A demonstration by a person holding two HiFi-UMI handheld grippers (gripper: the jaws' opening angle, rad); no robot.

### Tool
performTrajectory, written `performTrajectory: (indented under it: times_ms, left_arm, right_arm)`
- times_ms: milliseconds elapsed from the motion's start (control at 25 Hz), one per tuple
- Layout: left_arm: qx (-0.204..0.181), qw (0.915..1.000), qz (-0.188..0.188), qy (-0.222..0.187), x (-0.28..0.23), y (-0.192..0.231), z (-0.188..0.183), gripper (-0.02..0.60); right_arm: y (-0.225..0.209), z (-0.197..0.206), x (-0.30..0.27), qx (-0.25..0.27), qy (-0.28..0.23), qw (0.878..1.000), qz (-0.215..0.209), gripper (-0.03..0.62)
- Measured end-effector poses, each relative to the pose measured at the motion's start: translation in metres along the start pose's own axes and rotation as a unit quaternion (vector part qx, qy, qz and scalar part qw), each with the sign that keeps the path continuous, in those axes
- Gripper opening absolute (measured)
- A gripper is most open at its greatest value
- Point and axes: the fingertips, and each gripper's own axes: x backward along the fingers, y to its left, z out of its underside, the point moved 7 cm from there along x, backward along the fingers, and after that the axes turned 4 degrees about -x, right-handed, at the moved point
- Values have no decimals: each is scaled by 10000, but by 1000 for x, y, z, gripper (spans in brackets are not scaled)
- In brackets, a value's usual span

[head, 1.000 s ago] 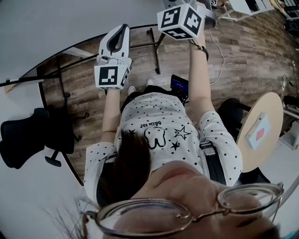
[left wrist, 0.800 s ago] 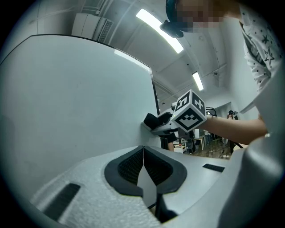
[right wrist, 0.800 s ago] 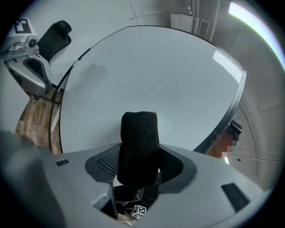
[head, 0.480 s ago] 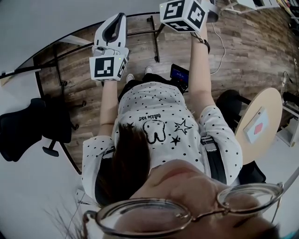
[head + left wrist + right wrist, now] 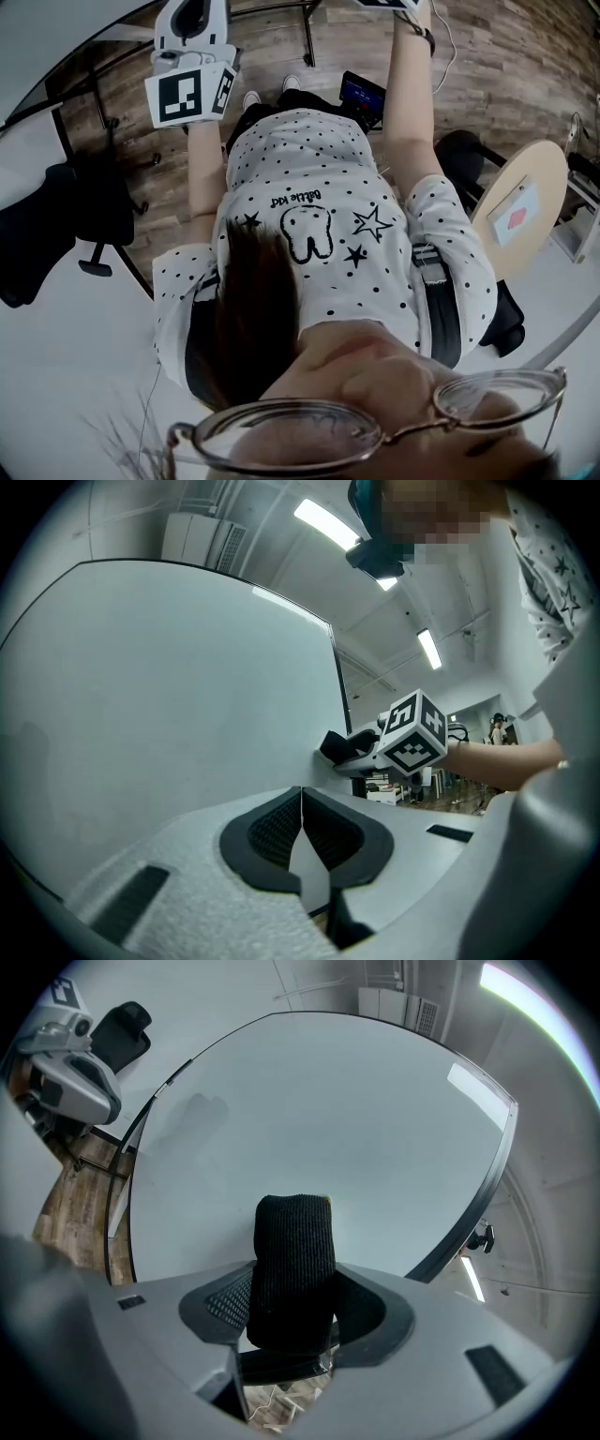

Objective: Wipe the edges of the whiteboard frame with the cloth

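Note:
The whiteboard [image 5: 159, 696] fills the left gripper view, its dark frame edge [image 5: 338, 696] running down the right side. My left gripper [image 5: 302, 803] faces the board with its jaws shut and nothing between them; in the head view it sits at the top left [image 5: 192, 52]. A black knitted cloth [image 5: 292, 1269] stands up between the jaws of my right gripper [image 5: 291, 1293], which is shut on it close to the board [image 5: 309, 1119]. The frame [image 5: 489, 1185] curves along the right side there. My right gripper [image 5: 354, 752] shows by the frame edge.
A black office chair [image 5: 56, 225] stands at the left on the wood floor [image 5: 506, 66]. A round wooden table [image 5: 530, 178] with a card is at the right. A small dark device [image 5: 362, 92] and black stand legs [image 5: 306, 33] lie below the arms.
Both grippers have moved toward the top of the head view. The right gripper's marker cube has slid almost out of that frame, and the left one has shifted left.

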Motion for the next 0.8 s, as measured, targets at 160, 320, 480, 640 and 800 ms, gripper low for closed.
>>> performTrajectory:
  times_ms: [160, 320, 480, 640, 800]
  left_arm:
    - [13, 10000, -37, -15, 4, 2, -5, 20]
    - [1, 10000, -63, -33, 5, 3, -6, 20]
    - [9, 10000, -77, -16, 6, 2, -4, 20]
    - [10, 10000, -86, 24, 7, 1, 1, 20]
    - [6, 9999, -117, 21, 9, 1, 3, 20]
  right_arm:
    - [7, 4, 1, 5, 1, 10000, -1, 238]
    - [14, 9, 1, 10, 0, 10000, 2, 238]
    - [20, 14, 0, 16, -1, 10000, 9, 238]
    - [26, 19, -1, 23, 6, 10000, 6, 238]
    - [33, 25, -3, 28, 40, 10000, -36, 238]
